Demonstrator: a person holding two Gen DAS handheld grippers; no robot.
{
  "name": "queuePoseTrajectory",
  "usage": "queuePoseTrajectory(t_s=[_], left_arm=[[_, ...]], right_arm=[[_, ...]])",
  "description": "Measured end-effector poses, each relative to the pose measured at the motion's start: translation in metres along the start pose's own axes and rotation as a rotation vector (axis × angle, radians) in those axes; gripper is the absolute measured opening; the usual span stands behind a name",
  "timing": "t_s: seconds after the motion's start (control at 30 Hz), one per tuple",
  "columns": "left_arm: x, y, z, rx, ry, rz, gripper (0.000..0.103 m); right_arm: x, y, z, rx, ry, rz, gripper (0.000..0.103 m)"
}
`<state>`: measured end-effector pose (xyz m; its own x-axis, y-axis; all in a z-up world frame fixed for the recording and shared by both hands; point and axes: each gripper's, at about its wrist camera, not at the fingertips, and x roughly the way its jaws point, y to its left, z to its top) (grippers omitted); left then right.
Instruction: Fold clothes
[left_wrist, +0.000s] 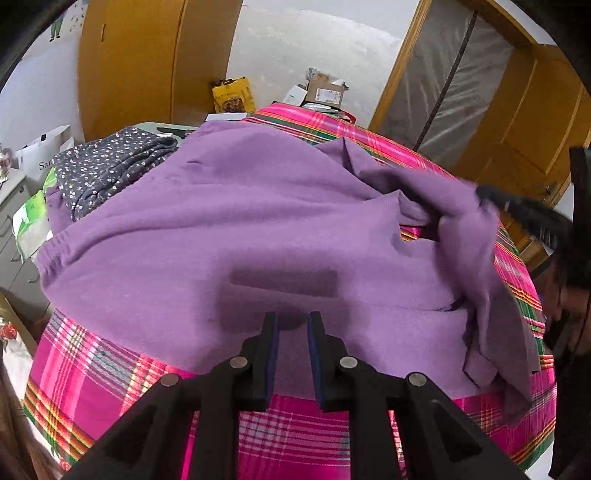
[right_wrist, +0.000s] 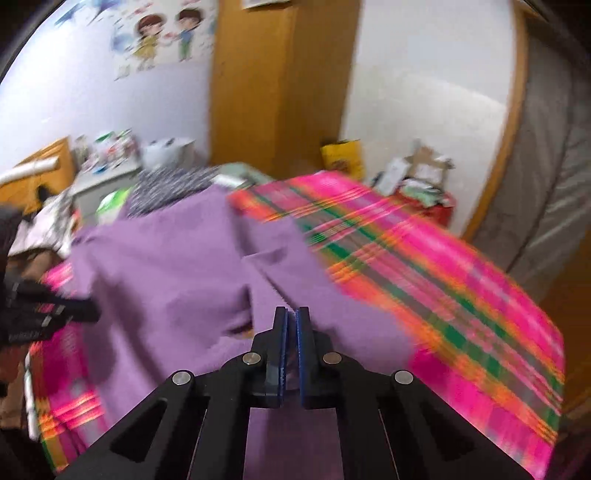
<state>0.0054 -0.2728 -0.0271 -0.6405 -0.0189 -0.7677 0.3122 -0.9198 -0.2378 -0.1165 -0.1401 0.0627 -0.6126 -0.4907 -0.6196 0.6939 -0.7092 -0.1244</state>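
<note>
Purple garment (left_wrist: 229, 221) lies spread across the pink plaid cloth (left_wrist: 92, 376) covering the surface, reaching from near edge to far-left corner. Its right part is lifted off the cloth and bunched.

L gripper (left_wrist: 292, 325) hovers over garment's near hem, jaws part-open, nothing between pads; shadow falls on fabric just ahead.

R gripper (right_wrist: 291, 314) jaws closed, pinching a fold of the purple garment (right_wrist: 166, 266); fabric runs up between the pads. Right view blurred. In left view the R gripper (left_wrist: 487, 195) sits at the right edge, fabric draped from it.

Dotted dark garment (left_wrist: 110, 162) lies folded at far-left corner, touching the purple one. Boxes (left_wrist: 325, 92) beyond far edge.
</note>
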Motion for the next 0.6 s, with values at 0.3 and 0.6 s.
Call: queuePoseTrajectory(t_s=[0.3,0.6], left_arm=[[0.008,-0.004,0.002,-0.003,0.012,0.000,0.017],[0.010,-0.008,0.003,0.006,0.012,-0.003,0.017]], right_arm=[[0.012,-0.122,0.022,0.258,-0.052,-0.271,0.007],[-0.005,-0.154,-0.044,0.609,0.007,-0.029,0.041]])
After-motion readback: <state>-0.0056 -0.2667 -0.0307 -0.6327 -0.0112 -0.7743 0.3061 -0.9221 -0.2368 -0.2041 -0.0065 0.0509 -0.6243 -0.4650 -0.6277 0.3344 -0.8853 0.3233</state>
